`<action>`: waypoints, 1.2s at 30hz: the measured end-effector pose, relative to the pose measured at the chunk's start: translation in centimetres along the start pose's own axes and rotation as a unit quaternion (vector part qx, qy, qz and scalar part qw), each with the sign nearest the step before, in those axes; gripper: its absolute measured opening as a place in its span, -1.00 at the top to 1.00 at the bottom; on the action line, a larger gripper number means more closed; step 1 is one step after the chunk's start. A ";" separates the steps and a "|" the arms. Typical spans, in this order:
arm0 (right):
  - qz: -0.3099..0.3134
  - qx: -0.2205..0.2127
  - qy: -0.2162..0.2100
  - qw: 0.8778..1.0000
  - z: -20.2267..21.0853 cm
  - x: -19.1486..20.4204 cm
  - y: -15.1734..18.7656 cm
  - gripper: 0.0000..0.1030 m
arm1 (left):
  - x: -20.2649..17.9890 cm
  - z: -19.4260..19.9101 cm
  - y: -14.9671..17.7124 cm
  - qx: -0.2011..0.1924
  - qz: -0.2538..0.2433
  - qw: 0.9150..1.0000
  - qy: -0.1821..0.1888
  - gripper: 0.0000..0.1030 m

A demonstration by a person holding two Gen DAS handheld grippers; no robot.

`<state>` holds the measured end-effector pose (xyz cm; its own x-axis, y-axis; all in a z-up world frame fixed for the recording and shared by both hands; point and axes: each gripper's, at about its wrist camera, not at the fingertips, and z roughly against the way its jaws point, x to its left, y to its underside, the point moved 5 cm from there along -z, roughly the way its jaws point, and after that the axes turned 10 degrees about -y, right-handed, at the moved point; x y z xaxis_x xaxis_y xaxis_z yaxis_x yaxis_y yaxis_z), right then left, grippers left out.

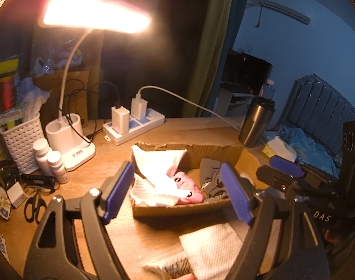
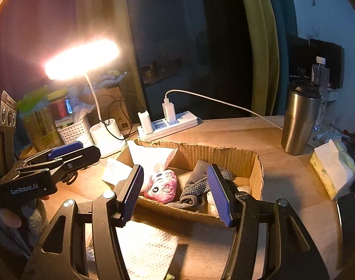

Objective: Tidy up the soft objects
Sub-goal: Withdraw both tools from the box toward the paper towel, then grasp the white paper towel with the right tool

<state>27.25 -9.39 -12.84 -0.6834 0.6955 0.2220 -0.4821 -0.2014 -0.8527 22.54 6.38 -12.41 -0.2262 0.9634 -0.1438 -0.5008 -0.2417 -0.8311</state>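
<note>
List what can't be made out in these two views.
- Box floor: both views, covered by the white cloth, pink toy and grey gloves; the near wall hides the rest.
- Cloth on the desk: both views, cut by the bottom edge and each gripper's frame.
- Bottle labels: left view, too small.
- Lamp head: both views, washed out by glare.

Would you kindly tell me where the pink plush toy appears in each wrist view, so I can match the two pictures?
Left wrist: the pink plush toy lies in the cardboard box, between the left gripper fingers, right of centre.
Right wrist: the pink plush toy lies in the box's left half, nearer the left finger of the right gripper.
Shared landmark: the steel tumbler, behind the box, right.
</note>
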 end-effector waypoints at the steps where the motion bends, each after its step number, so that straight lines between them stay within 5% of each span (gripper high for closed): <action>1: 0.001 -0.001 0.000 1.000 0.2 0.2 0.1 -0.16 | 0.0 0.3 0.1 -0.001 0.000 1.000 0.000 -0.52; 17: 0.014 0.010 0.002 1.000 2.1 3.1 2.2 -0.16 | 1.8 3.9 2.0 -0.011 0.013 1.000 -0.005 -0.53; 36: 0.021 0.088 -0.019 0.996 -1.1 5.9 8.0 -0.16 | 5.2 4.3 7.4 0.025 0.037 0.999 -0.030 -0.53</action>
<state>19.96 -6.19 -18.84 -0.7238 0.6575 0.2092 -0.5392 -0.3497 -0.7662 14.09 9.07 -17.05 -0.3131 0.9344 -0.1700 -0.5217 -0.3188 -0.7913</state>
